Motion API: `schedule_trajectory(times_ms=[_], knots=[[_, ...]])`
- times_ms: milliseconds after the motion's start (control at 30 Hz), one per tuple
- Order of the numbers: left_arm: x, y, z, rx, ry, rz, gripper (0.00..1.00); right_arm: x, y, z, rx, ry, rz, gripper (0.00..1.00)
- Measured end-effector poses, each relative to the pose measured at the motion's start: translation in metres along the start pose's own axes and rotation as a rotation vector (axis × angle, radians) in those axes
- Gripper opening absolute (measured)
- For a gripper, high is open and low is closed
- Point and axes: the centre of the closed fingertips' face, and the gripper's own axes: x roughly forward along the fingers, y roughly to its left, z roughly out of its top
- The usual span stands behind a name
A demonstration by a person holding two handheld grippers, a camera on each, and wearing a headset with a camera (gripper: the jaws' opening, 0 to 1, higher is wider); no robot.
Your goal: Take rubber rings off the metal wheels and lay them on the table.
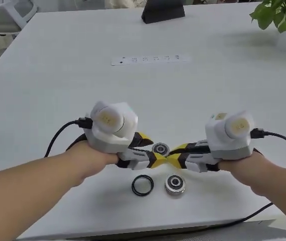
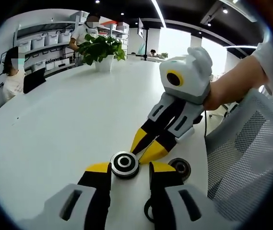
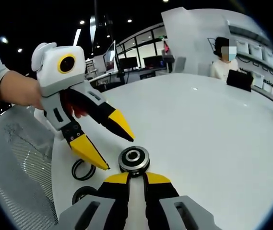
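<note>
Target wheel (image 1: pixel 160 148) sits flat on the counter (image 1: pixel 132 95), near the front edge and right between the two tools, which come at it tip-to-tip from opposite sides. My read is that this is the setup for a brace-and-peel. The left tool (image 2: pixel 130 168) is spread wide, with the wheel sitting between its yellow tips, so it looks placed to clamp or steady the hub. The right tool (image 3: pixel 137 179) is only slightly parted, a thin gap between the jaws. Its tips are up against the near rim of the wheel with nothing between them, which probably means it is going for the tyre edge rather than the whole wheel. I can't tell if it is actually touching the rubber. Neither tool is grasping anything as far as I can see. For orientation, the wheel is face-up with the bore axis vertical. It's round in plan, so there's no long axis to line up on and any approach angle around the rim works the same. The dark outer band says the rubber is still on. A loose rubber ring (image 1: pixel 143 185) lies flat just in front, with a second wheel (image 1: pixel 175 184) beside it, also face-up and close but not touching. That one shows a silver rim, so it looks already stripped. Laying things flat keeps them from rolling.
</note>
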Motion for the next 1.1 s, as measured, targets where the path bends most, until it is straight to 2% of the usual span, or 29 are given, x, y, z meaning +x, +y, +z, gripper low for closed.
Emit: schedule_trajectory(times_ms=[167,600,733,1100], knots=[[0.003,0.002,0.000,-0.001,0.002,0.007,0.20,0.000,0.000,0.000,0.002,-0.002,-0.001,0.08],[0.010,0.005,-0.003,0.019,0.026,0.021,0.14,0.000,0.000,0.000,0.004,-0.009,-0.003,0.07],[0.011,0.007,-0.002,0.042,0.030,0.032,0.10,0.000,-0.001,0.000,0.003,-0.010,-0.005,0.07],[0.012,0.008,-0.002,0.050,0.030,0.055,0.08,-0.001,-0.002,0.000,0.030,-0.019,-0.014,0.04]])
